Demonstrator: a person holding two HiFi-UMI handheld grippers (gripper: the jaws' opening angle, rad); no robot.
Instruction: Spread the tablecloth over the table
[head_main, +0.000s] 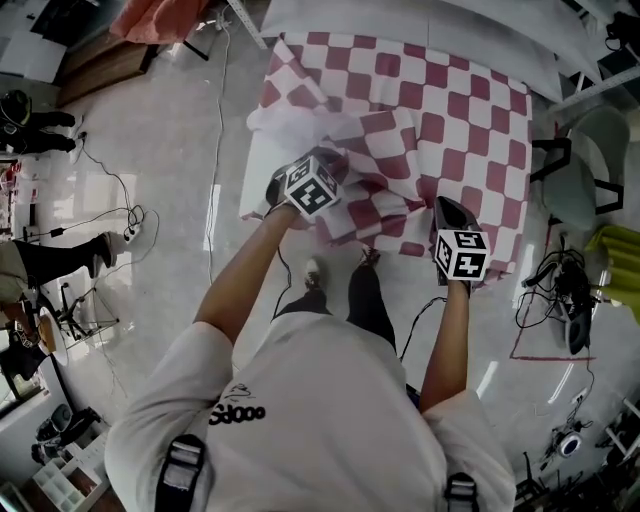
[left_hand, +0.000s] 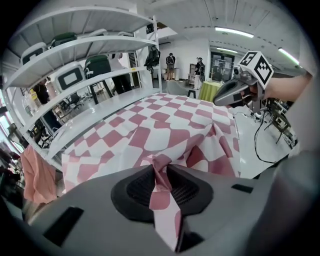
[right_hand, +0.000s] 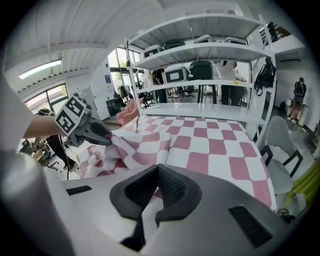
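Head view: we see the red-and-white checked tablecloth (head_main: 420, 110) lying over most of the table (head_main: 256, 185). It is flat along the table's far and right sides, but rumpled and folded back at the near left corner, where a strip of white tabletop shows bare. The left gripper (head_main: 328, 162) sits above that rumpled part. In the left gripper view we find its jaws clamped on a twisted fold of the cloth, which runs back between the pads. The right gripper (head_main: 444, 205) is at the table's near edge, toward the right corner, where the cloth hangs over. In the right gripper view its pads meet at the tips, with a sliver of pink cloth showing between them. White shelves (right_hand: 200, 50) stand just beyond the table's far side, and a chair (head_main: 590, 170) is near its right side.
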